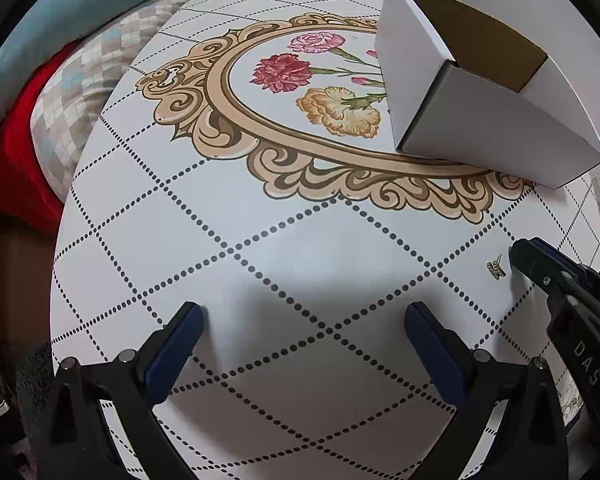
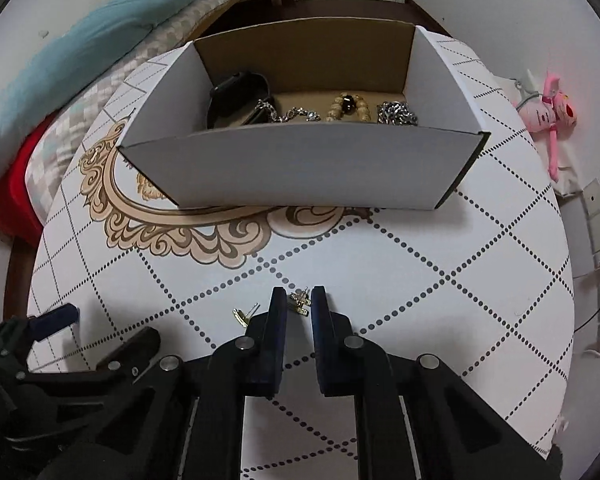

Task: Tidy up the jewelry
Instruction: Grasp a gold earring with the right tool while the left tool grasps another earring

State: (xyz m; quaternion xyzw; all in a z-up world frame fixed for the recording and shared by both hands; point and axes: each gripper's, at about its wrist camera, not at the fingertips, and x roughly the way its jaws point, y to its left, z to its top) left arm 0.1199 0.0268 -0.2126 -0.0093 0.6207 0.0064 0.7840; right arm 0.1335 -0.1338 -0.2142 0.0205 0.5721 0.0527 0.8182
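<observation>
In the right wrist view my right gripper [image 2: 299,304] is low over the table with its jaws narrowly apart around a small gold earring [image 2: 299,303]; whether they clamp it is unclear. A second gold earring [image 2: 241,316] lies on the table just left of it. The open white cardboard box [image 2: 300,164] beyond holds a black band [image 2: 236,92], a bead bracelet [image 2: 348,108] and silver chains [image 2: 398,114]. In the left wrist view my left gripper [image 1: 304,320] is open and empty over bare table. One gold earring [image 1: 496,268] lies to its right, next to the right gripper's fingertip [image 1: 520,252].
The round table [image 1: 260,240] has a dotted diamond pattern and a floral medallion. The box [image 1: 480,120] stands at the far right in the left wrist view. A bed with teal, checked and red bedding [image 1: 60,80] lies at the left. A pink plush toy [image 2: 548,112] hangs at the right wall.
</observation>
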